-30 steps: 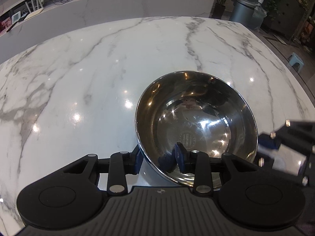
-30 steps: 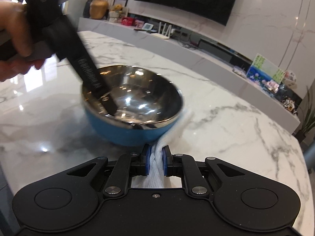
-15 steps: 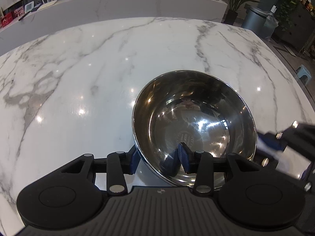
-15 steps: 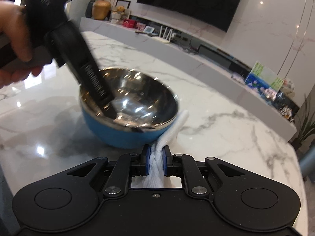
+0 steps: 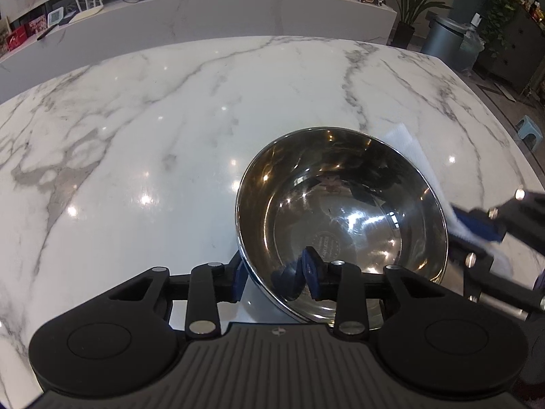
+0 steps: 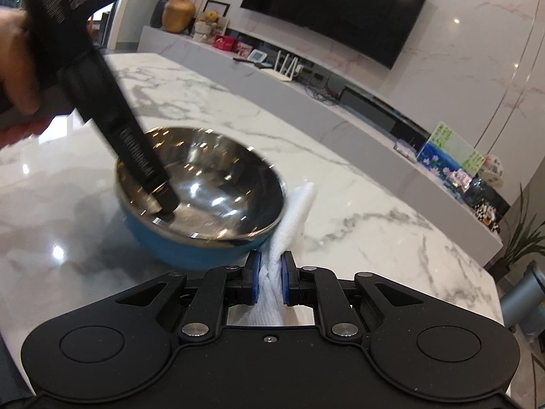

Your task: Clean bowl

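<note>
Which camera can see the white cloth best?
The right wrist view: the white cloth sits pinched in the right gripper, trailing beside the bowl. The left wrist view shows only its edges behind the bowl's rim.

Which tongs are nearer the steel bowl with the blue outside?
Left. The left tongs straddle the bowl's near rim, one finger inside and one outside. The right tongs, shut on a white cloth, sit just beside the bowl's outer wall.

We see a glossy white marble counter [image 5: 170, 129] with grey veins and lamp glints; a dark television [image 6: 335, 6] on a pale marble wall; a potted plant [image 5: 405, 10] beside a grey bin [image 5: 442, 35].
</note>
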Motion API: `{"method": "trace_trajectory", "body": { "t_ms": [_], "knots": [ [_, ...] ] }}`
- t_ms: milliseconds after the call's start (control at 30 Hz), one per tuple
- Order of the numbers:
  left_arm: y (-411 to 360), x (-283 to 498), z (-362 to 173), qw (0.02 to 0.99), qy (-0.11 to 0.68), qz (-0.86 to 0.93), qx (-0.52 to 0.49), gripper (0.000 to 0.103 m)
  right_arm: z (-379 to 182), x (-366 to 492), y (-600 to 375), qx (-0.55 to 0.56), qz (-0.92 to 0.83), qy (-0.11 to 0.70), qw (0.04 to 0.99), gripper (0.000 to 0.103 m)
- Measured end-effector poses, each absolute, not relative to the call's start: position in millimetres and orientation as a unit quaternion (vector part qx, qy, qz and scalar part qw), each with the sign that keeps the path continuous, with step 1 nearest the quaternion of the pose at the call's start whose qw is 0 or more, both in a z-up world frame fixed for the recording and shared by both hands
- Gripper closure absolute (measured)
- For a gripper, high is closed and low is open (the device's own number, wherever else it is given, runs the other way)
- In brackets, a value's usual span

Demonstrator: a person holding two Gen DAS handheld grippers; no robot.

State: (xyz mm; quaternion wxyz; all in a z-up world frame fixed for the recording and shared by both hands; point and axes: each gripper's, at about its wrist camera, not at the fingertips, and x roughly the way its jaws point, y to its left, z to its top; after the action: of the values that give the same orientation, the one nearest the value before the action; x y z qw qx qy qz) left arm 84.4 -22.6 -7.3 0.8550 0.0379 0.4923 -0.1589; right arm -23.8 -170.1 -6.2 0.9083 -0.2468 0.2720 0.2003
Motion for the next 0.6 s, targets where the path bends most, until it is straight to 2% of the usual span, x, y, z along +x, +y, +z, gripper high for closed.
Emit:
{"method": "trace_trajectory", "body": {
  "t_ms": [400,467,533,600],
  "knots": [
    [-27,83,-8,0.869,0.472,-0.137,0.048,0.072,-13,-48,-155,-0.236,0.218,0.291,0.901,0.092],
    [-25,81,-8,0.871,0.473,-0.128,0.04,0.067,-13,-45,-157,-0.232,0.217,0.293,0.902,0.092],
    [-23,79,-9,0.87,0.477,-0.118,0.032,0.056,-12,-44,-157,-0.229,0.214,0.295,0.903,0.092],
    [-20,75,-9,0.87,0.481,-0.106,0.016,0.055,-13,-42,-158,-0.231,0.208,0.295,0.904,0.092]
  ]
}}
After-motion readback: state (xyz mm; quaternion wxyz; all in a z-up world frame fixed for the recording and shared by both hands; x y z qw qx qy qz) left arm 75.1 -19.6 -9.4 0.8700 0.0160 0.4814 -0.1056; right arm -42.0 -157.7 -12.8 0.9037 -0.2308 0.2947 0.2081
